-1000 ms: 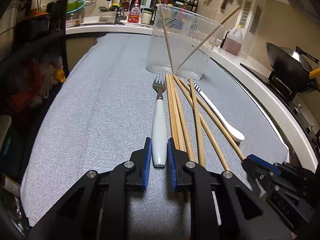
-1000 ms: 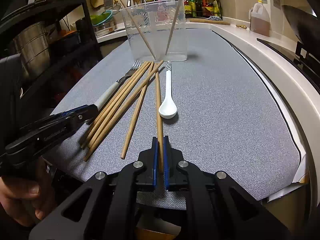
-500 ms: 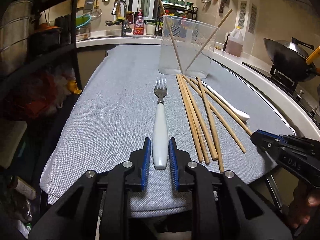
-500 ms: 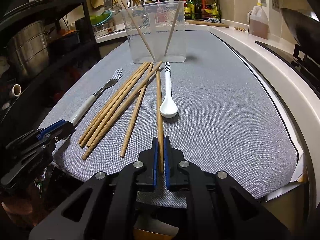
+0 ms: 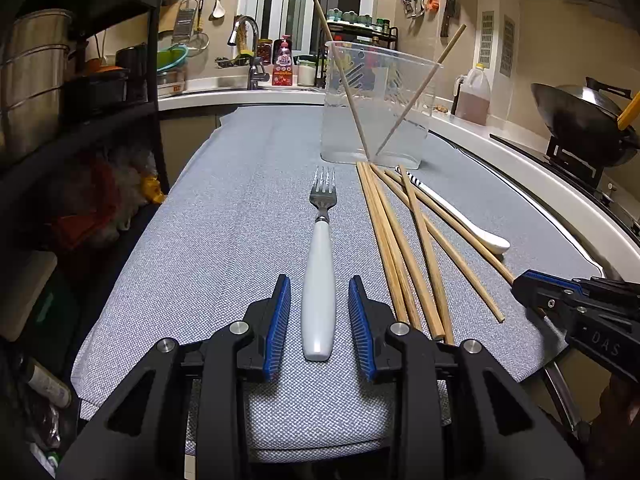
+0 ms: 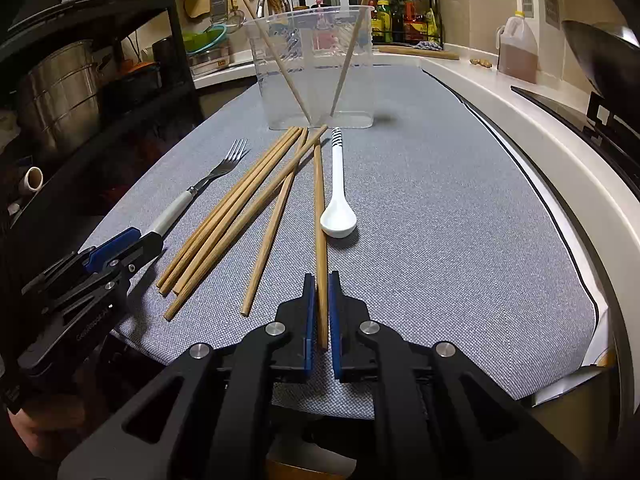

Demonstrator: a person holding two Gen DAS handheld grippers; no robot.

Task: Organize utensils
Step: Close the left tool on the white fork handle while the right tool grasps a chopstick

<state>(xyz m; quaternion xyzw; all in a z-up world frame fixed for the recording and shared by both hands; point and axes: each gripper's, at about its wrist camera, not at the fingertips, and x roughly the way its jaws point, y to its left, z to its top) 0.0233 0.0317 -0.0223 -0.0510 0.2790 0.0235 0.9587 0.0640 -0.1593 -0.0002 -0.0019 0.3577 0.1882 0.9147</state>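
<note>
— Start at your jaws. What's in them?

— My left gripper (image 5: 319,322) has its jaws opening at this moment; the white handle of the fork (image 5: 320,280) lies between the blue pads (image 5: 279,326), with a gap of cloth showing on each side, so I'm not pressing on it. My right gripper (image 6: 320,312) is clamped narrow on the near end of one chopstick (image 6: 319,216), pads against the wood.

— And that chopstick beyond the pads?

— It runs straight away from me over the grey mat (image 6: 440,220), just beside the white spoon (image 6: 338,200) (bowl toward me, striped handle tip pointing at the tub).

— The fork?

— Flat on the mat, tines pointing toward the clear plastic tub (image 5: 376,108), well short of it.

— What else lies loose?

— To the left of my held stick, the other loose chopsticks (image 6: 236,216) fan out; three lie close together, the rest cross near their far ends, which sit just in front of the tub.

— Anything in the tub?

— Two chopsticks (image 6: 352,44) stand tilted inside, leaning to opposite walls, their lower ends close together at the bottom
</note>
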